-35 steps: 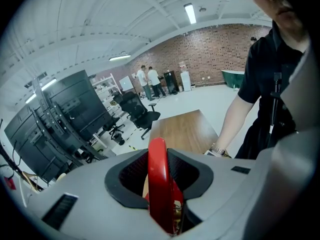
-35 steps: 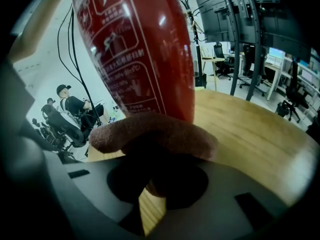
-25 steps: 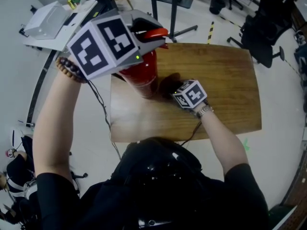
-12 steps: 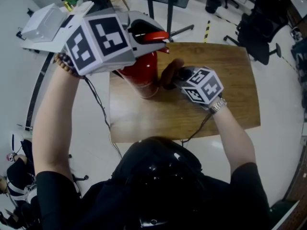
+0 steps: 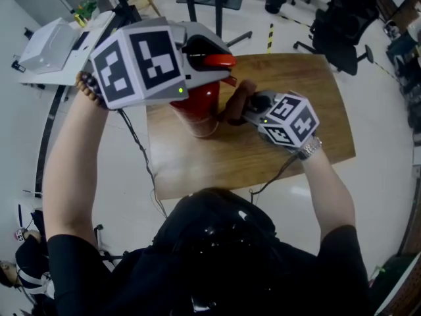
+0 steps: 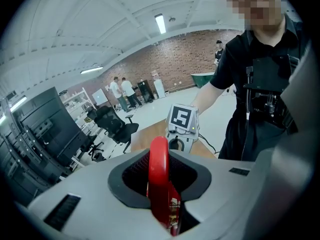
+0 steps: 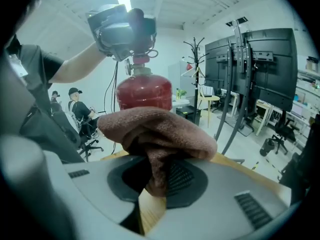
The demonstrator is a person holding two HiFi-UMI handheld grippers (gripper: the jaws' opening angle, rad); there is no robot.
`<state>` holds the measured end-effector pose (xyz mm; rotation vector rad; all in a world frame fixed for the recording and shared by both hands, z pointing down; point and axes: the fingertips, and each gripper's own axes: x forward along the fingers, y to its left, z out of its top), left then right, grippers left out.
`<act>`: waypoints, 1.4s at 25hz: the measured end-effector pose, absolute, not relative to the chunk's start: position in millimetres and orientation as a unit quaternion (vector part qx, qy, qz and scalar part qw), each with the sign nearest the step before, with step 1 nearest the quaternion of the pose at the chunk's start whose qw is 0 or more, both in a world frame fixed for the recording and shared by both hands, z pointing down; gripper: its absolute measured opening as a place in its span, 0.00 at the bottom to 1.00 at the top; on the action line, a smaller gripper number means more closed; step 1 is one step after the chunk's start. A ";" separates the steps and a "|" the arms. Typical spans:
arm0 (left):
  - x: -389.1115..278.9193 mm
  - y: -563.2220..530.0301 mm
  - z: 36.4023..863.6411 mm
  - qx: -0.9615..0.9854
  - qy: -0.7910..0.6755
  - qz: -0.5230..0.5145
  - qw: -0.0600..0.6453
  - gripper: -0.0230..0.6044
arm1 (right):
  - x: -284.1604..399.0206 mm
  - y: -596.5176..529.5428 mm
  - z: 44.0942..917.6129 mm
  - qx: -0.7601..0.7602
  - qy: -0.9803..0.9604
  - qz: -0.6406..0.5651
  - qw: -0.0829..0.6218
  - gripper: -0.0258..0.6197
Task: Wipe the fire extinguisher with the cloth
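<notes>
Here, 1 red fire extinguisher (image 5: 197,107) stands upright near the left edge of 1 wooden table (image 5: 309,117), seen from above. The left gripper (image 6: 161,184) sits at the very top of it. Its jaws are drawn in narrow and clamped on the extinguisher's red handle (image 6: 159,156), which rises between them. The right gripper (image 7: 152,181) is at the extinguisher's right side in the head view, above the tabletop. Its jaws are pinched on 1 brown cloth (image 7: 160,129), which bunches and folds over the jaw tips. The cloth lies just beside the upper part of the red body; whether it touches the body cannot be told. In the right gripper view the red body rises directly behind the cloth, with the left gripper over its top. In all there are 1 fire extinguisher, 1 cloth, 1 table and 2 grippers, each gripper held in 1 hand and carrying 1 cube with black and white square markers.
</notes>
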<state>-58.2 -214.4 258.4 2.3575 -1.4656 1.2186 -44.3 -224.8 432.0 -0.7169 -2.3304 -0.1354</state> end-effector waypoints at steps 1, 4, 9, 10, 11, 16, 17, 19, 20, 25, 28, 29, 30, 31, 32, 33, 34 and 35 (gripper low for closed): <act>-55.4 -214.4 258.6 0.779 -0.478 0.403 0.053 0.17 | -40.6 -225.3 430.7 -0.274 -0.897 -0.052 0.343 0.16; -48.1 -212.5 258.4 0.787 -0.463 0.405 0.047 0.17 | -30.6 -222.6 426.0 -0.272 -0.898 -0.056 0.341 0.16; -37.8 -205.6 258.5 0.798 -0.433 0.418 0.036 0.17 | -19.8 -213.2 416.1 -0.268 -0.900 -0.064 0.337 0.16; -36.4 -204.9 258.7 0.799 -0.428 0.420 0.034 0.17 | -18.4 -211.2 413.5 -0.267 -0.901 -0.066 0.335 0.16; -34.9 -204.5 259.1 0.801 -0.424 0.422 0.033 0.17 | -16.7 -209.3 411.2 -0.266 -0.902 -0.067 0.333 0.16; -28.1 -204.0 262.2 0.803 -0.405 0.436 0.023 0.17 | -7.7 -200.2 405.7 -0.265 -0.906 -0.070 0.323 0.16; -27.7 -204.0 262.5 0.803 -0.402 0.439 0.022 0.17 | -6.9 -198.9 404.7 -0.264 -0.907 -0.069 0.322 0.16; -28.3 -204.2 262.0 0.804 -0.401 0.439 0.022 0.17 | -7.4 -196.8 402.4 -0.261 -0.908 -0.067 0.320 0.16; -28.8 -204.5 261.8 0.804 -0.403 0.437 0.023 0.17 | -7.9 -195.9 401.5 -0.259 -0.909 -0.067 0.320 0.16; -31.2 -208.4 262.1 0.795 -0.430 0.427 0.022 0.17 | -7.0 -191.8 397.2 -0.246 -0.914 -0.067 0.315 0.16; -35.7 -209.7 260.8 0.787 -0.450 0.422 0.020 0.18 | -9.6 -187.5 390.7 -0.238 -0.917 -0.068 0.312 0.16; -36.8 -210.9 260.4 0.785 -0.456 0.417 0.021 0.18 | -10.8 -186.9 388.2 -0.236 -0.918 -0.070 0.312 0.16; -37.1 -212.7 260.0 0.785 -0.462 0.412 0.022 0.18 | -11.6 -187.1 385.3 -0.234 -0.918 -0.071 0.313 0.16; -36.5 -214.6 259.9 0.785 -0.466 0.406 0.024 0.18 | -12.1 -187.6 382.4 -0.232 -0.918 -0.071 0.315 0.16; -35.4 -216.1 260.1 0.785 -0.470 0.402 0.026 0.18 | -12.4 -187.6 379.6 -0.232 -0.917 -0.071 0.317 0.16; -34.4 -216.7 260.5 0.784 -0.473 0.400 0.029 0.18 | -12.8 -186.9 376.9 -0.235 -0.916 -0.072 0.319 0.16; -33.9 -217.1 260.3 0.782 -0.478 0.399 0.031 0.18 | -13.4 -185.9 374.1 -0.240 -0.913 -0.075 0.320 0.16; -33.5 -217.5 259.5 0.778 -0.483 0.401 0.033 0.18 | -14.0 -185.0 371.4 -0.247 -0.910 -0.080 0.322 0.16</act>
